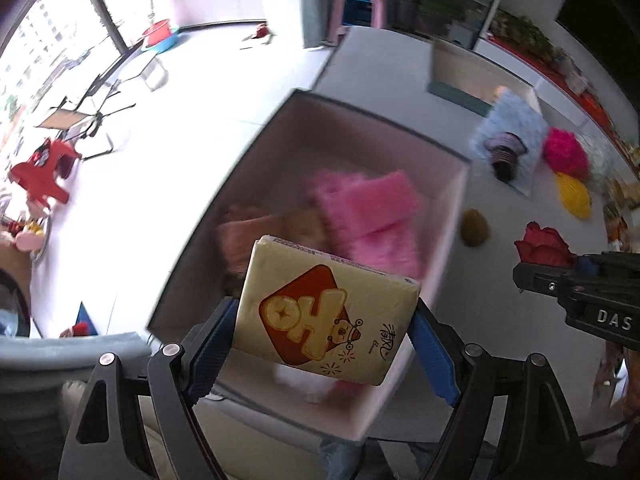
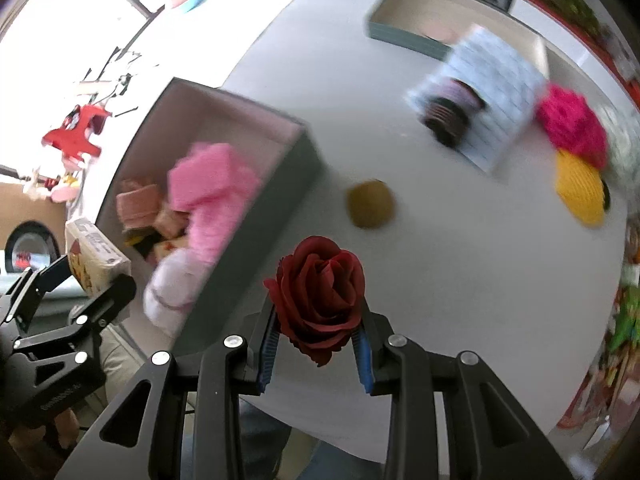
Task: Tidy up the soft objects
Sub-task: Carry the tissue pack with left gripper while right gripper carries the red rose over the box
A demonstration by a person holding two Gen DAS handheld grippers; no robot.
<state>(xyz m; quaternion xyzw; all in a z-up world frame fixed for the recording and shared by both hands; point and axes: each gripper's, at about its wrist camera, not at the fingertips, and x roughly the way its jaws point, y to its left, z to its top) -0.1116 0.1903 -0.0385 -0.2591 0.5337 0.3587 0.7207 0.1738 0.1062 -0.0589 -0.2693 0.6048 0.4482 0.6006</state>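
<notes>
My left gripper [image 1: 324, 324] is shut on a yellow tissue pack [image 1: 326, 312] and holds it over the near end of an open grey box [image 1: 452, 200]. The box holds a pink fluffy cloth [image 1: 372, 212] and other soft items. My right gripper [image 2: 318, 336] is shut on a dark red fabric rose [image 2: 320, 292], held above the white table [image 2: 460, 280] right of the box [image 2: 308, 152]. The rose also shows in the left wrist view [image 1: 544, 244], and the tissue pack in the right wrist view [image 2: 96, 256].
On the table lie an olive ball [image 2: 372, 204], a magenta pompom [image 2: 572, 124], a yellow knitted piece [image 2: 580, 192], and a blue quilted pad with a striped roll [image 2: 480, 96]. A shallow teal tray [image 2: 404, 12] stands at the far edge. A red stool [image 1: 40, 176] is on the floor left.
</notes>
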